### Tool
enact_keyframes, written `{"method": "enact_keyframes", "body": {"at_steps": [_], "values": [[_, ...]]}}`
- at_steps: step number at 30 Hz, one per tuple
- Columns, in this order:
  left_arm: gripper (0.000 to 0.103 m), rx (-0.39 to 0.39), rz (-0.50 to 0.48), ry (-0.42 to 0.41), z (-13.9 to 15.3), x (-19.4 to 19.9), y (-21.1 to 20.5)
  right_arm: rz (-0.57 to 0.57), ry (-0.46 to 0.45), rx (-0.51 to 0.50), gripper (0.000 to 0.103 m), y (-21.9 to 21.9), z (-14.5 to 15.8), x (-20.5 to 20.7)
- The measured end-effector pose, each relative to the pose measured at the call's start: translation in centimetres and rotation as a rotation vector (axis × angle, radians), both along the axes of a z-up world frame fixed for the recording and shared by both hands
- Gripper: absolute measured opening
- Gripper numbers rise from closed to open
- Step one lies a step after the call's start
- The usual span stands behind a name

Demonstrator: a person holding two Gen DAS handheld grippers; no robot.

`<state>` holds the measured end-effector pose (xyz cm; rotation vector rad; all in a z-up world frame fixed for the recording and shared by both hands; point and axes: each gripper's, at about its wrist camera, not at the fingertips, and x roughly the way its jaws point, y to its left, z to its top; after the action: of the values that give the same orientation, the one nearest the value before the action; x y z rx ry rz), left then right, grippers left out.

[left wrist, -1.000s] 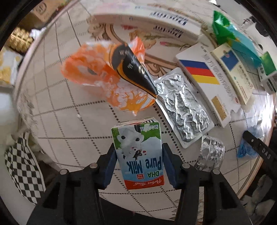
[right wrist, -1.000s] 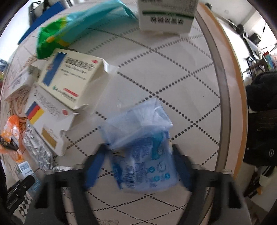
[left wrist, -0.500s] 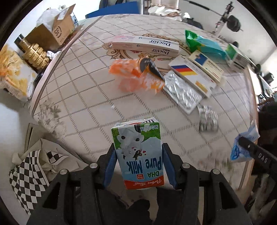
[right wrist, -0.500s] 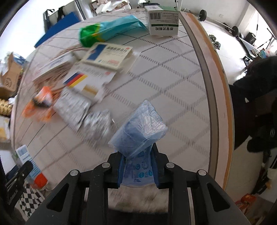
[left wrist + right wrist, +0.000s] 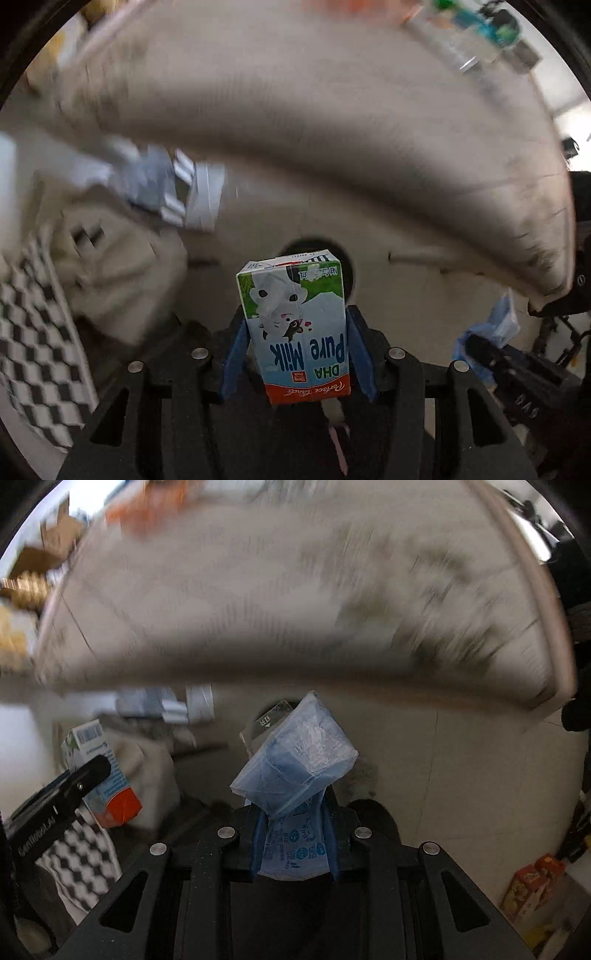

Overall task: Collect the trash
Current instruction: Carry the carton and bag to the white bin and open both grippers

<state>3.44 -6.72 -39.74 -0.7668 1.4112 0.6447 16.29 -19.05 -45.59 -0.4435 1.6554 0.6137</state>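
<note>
The milk carton (image 5: 297, 328) sits clamped in the left gripper (image 5: 295, 354) below the blurred worktop (image 5: 332, 129) edge, while the right gripper (image 5: 293, 834) pinches a blue plastic wrapper (image 5: 295, 764), also below that worktop, above the floor (image 5: 461, 775).

Each matte black two-finger gripper, left (image 5: 295, 354) and right (image 5: 293, 840), has angular cut-out arms, round silver screws, blue finger pads (image 5: 233, 352) and white side lettering.
</note>
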Motion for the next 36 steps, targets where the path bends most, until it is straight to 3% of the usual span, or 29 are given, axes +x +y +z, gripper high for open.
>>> {"method": "enact_keyframes", "body": {"at_steps": [3, 7, 8, 15, 16, 17, 20, 21, 22, 24, 29, 36], "values": [[0.047, -0.13, 0.08, 0.014, -8.0, -1.2, 0.5, -0.007, 0.055, -0.022, 0.028, 0.0, -6.6, -1.4], [0.047, -0.238, 0.165, -0.002, -16.7, -1.4, 1.4, -0.009, 0.077, -0.046, 0.028, 0.4, -16.5, -2.0], [0.048, -0.28, 0.192, -0.009, -20.1, -1.3, 1.7, -0.006, 0.085, -0.045, 0.028, 0.4, -18.9, -2.0], [0.05, -0.456, 0.251, -0.046, -35.1, -0.8, 2.2, 0.087, 0.111, -0.07, 0.029, 2.0, -34.5, -0.5], [0.062, -0.46, 0.25, -0.043, -36.0, -0.9, 2.2, 0.1, 0.114, -0.074, 0.032, 2.2, -36.5, -0.2], [0.08, -0.462, 0.25, -0.042, -37.5, -0.9, 2.2, 0.113, 0.115, -0.079, 0.038, 2.5, -37.9, 0.0], [0.093, -0.418, 0.234, -0.02, -39.0, -1.1, 2.6, 0.141, 0.124, -0.083, 0.06, 2.6, -41.8, -0.1], [0.095, -0.393, 0.221, -0.008, -38.9, -1.1, 2.5, 0.149, 0.119, -0.081, 0.071, 2.4, -42.6, -0.2], [0.098, -0.364, 0.208, 0.01, -38.7, -1.4, 2.3, 0.158, 0.113, -0.085, 0.087, 2.1, -43.0, 0.0], [0.099, -0.295, 0.178, 0.045, -38.1, -1.7, 2.0, 0.181, 0.07, -0.108, 0.101, 2.1, -43.2, -0.4], [0.099, -0.115, 0.115, 0.175, -35.1, -2.6, 0.7, 0.238, -0.028, -0.127, 0.101, 2.3, -41.0, -1.3], [0.099, -0.029, 0.093, 0.21, -31.1, -4.6, -0.1, 0.236, -0.08, -0.141, 0.101, 2.5, -36.9, -1.7]]}}
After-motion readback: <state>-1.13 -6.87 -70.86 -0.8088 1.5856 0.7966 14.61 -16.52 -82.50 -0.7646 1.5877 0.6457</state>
